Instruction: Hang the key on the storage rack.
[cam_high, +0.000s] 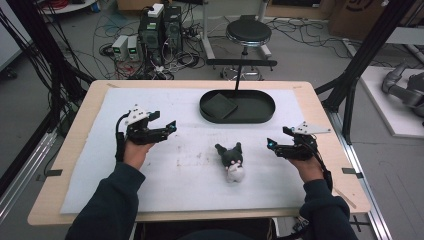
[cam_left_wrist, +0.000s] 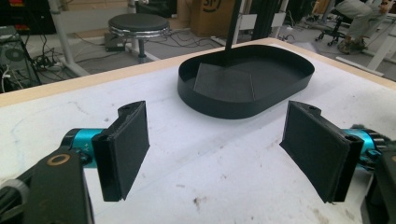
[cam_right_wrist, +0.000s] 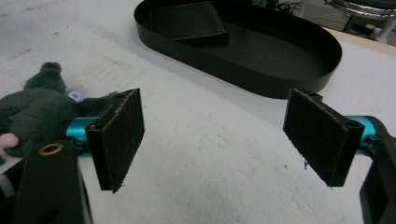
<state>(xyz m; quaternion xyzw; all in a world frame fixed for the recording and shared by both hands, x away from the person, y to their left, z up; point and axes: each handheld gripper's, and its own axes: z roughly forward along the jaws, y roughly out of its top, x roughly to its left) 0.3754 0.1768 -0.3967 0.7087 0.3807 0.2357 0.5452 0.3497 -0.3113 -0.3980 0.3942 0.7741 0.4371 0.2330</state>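
Grey-and-white plush toy (cam_high: 231, 161): lies on white foam mat (cam_high: 150, 195), between both grippers, likely awaiting pickup. Left gripper (cam_high: 167, 127), right gripper (cam_high: 271, 143): jaws spread, empty, flanking it. Beyond: black oval tray (cam_high: 260, 117) holding what may be a dark wallet (cam_high: 218, 107).
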